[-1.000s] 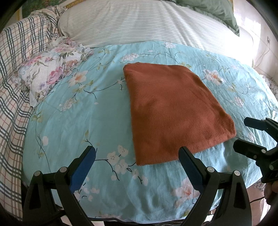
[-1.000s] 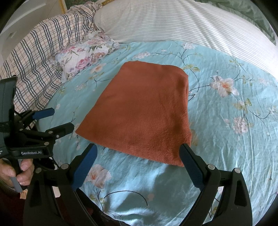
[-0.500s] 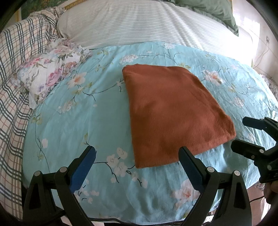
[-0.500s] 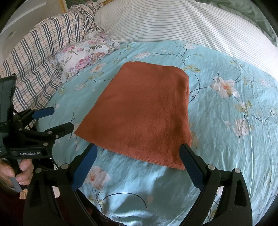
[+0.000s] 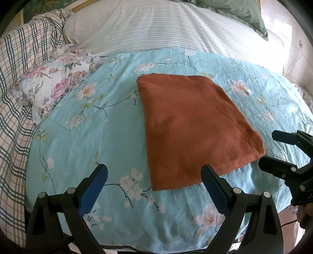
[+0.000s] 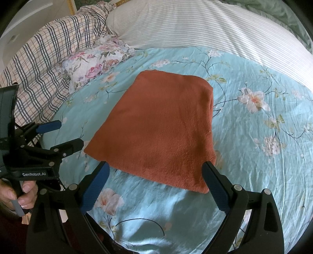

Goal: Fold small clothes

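Both grippers [image 5: 154, 172] [image 6: 155, 170] level, spread, facing cloth [image 5: 193, 129].

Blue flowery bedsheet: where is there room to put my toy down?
Bare blue flowery bedsheet lies between the rust-orange folded cloth and the small floral pillow, and right of the cloth. It is crowded along the striped white pillow and plaid blanket.

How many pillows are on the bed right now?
3: floral pillow at left, big striped pillow along the back, green pillow far right, partly cut off; more may be hidden.
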